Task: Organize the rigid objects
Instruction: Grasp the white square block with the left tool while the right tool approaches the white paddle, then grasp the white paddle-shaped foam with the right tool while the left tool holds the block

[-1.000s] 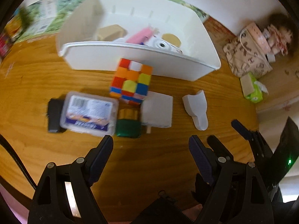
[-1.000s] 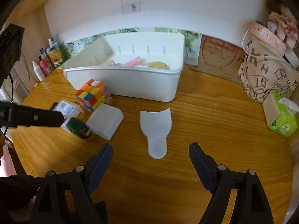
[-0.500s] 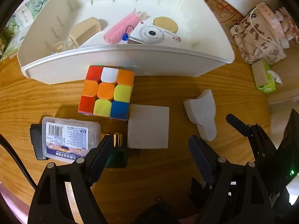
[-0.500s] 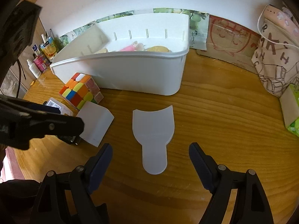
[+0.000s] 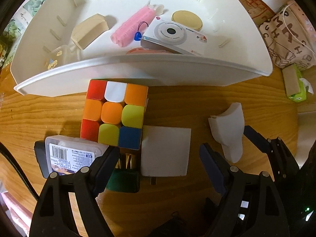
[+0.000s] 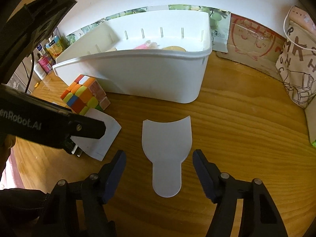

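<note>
Pointing down | right gripper (image 6: 159, 169) closing, astride white scoop (image 6: 167, 154)

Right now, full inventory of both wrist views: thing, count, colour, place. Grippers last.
bin: 1, white, back of the wooden table
camera: 1, white and silver, in the bin, right of middle
pink roll: 1, pink, in the bin, middle
round disc: 1, tan, in the bin, behind the camera
wooden block: 1, beige, in the bin, left
puzzle cube: 1, multicolour, in front of the bin
white charger: 1, white, right of the cube
green box: 1, dark green, left of the charger
labelled plastic box: 1, clear, left of the cube
white scoop-shaped piece: 1, white, flat on the table
tote bag: 1, printed beige, far right
left gripper: open, above the charger
right gripper: closing, the white piece between its jaws, untouched
</note>
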Motion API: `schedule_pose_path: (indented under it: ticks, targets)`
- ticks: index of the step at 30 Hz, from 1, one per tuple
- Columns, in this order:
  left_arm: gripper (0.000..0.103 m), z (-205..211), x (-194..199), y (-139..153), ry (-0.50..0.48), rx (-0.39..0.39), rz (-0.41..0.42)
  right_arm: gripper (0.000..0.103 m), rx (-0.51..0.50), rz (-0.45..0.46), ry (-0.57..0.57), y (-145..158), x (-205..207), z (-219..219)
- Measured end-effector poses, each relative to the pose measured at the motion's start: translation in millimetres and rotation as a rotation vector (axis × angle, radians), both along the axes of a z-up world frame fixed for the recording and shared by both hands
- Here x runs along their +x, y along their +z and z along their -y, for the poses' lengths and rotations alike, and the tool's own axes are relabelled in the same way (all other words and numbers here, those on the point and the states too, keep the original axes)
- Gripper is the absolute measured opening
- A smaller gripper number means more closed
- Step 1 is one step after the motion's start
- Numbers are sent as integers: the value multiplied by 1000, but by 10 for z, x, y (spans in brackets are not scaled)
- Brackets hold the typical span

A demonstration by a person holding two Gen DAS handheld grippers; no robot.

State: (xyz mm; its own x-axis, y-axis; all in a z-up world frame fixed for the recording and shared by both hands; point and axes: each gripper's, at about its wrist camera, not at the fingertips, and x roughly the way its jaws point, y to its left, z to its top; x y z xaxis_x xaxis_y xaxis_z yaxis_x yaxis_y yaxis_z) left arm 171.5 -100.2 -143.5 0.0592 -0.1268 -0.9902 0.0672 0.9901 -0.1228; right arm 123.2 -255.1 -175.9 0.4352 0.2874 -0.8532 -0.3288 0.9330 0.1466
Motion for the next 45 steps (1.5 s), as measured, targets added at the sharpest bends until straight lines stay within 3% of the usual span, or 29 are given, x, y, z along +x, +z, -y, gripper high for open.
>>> schedule_pose_path:
  ticks: [6,10,20,36,45]
  targets:
    - [80,103,81,-96,5,34,-32,64,1,-11,10,-34,26,7]
    - [76,100,107,-213,38,3,-84,62,-8,-10,14,-51,32,13]
    - [63,233,212,-291,26,-10,-102,50,-32,-13,15,-90,48,59]
    - [62,97,-20,-307,38,-22,-111,49,-72,-4,55,-22,-40,-2]
    - [62,-15,-308,-260,68,-60,-118,47,-90,68,37,200,-250,27]
